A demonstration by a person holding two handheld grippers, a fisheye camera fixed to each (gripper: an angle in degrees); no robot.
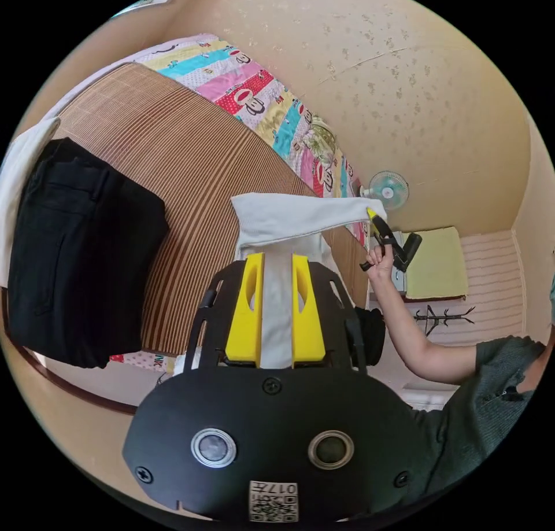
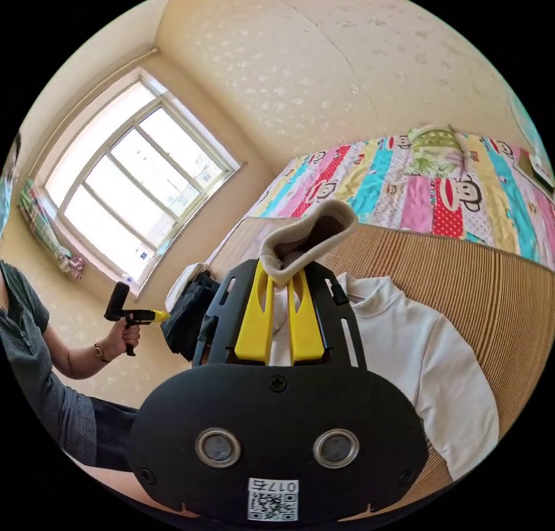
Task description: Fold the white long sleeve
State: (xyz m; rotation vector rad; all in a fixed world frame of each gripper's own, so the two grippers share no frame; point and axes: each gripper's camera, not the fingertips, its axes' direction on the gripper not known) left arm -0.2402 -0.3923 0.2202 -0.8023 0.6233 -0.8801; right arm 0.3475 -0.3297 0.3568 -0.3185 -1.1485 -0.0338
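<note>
Nearest me, my left gripper (image 1: 275, 265) pinches the white shirt (image 1: 289, 221), which stretches across the striped mat (image 1: 173, 166) to my right gripper (image 2: 281, 276), clamped on its cuff (image 2: 312, 230); black trousers (image 1: 75, 253) lie beside.

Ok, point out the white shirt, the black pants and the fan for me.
white shirt (image 2: 439, 351), right gripper view, on the sleeve lying on the mat.
black pants (image 1: 81, 253), left gripper view, middle of the folded stack.
fan (image 1: 388, 190), left gripper view, centre of its round grille.
</note>
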